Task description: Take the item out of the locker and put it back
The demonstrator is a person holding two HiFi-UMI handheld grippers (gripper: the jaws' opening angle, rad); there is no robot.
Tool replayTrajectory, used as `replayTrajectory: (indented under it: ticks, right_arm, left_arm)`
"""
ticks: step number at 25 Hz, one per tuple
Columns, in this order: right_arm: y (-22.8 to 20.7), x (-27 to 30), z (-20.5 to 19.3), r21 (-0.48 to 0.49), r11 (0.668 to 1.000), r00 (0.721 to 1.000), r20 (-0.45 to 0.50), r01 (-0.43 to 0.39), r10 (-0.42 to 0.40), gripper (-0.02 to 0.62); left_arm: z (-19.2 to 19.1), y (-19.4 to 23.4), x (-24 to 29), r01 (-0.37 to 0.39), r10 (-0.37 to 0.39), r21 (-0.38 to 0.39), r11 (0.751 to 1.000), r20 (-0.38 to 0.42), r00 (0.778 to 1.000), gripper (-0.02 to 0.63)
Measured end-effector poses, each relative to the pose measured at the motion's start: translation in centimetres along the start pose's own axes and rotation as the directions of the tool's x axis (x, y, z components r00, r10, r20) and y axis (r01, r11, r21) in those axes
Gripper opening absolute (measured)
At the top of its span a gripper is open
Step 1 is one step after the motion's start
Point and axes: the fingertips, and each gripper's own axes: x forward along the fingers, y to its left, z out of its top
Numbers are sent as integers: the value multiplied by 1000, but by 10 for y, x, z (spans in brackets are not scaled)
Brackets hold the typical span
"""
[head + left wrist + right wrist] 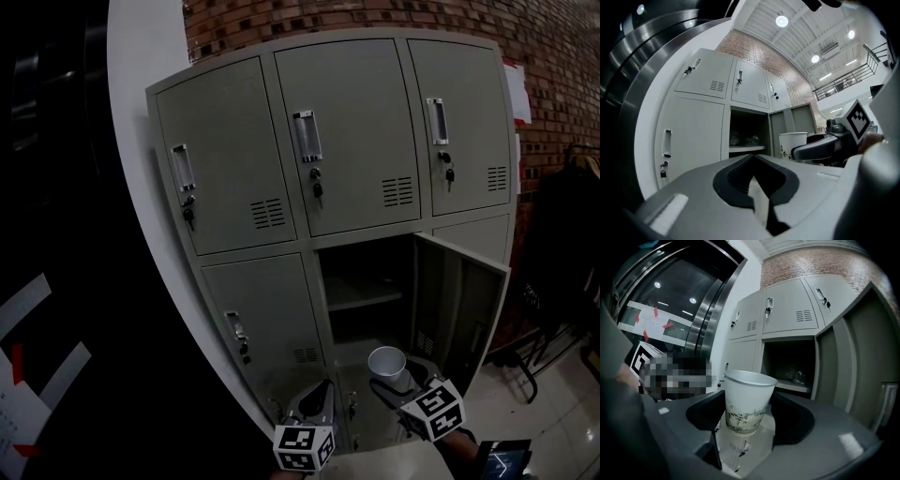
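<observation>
Paper cup (747, 397): upright, gripped by right tool (748, 414) before the open grey locker (467, 309).
Left tool (753, 164): closed, empty, just left.
Room: brick wall (309, 19), pale floor (562, 394).

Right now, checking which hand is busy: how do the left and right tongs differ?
The right tongs hold a paper cup; the left tongs hold nothing. The right tongs stand spread around it; the left tongs are closed together. Both face the open locker.
</observation>
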Motion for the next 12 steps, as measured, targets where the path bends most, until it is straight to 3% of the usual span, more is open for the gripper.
replayTrajectory:
  ticks: [12]
  right_arm:
    - [-87, 82, 9, -21, 998, 998, 13, -66, 66, 313]
  left_arm:
    - [7, 28, 94, -74, 74, 7, 997, 11, 997, 0]
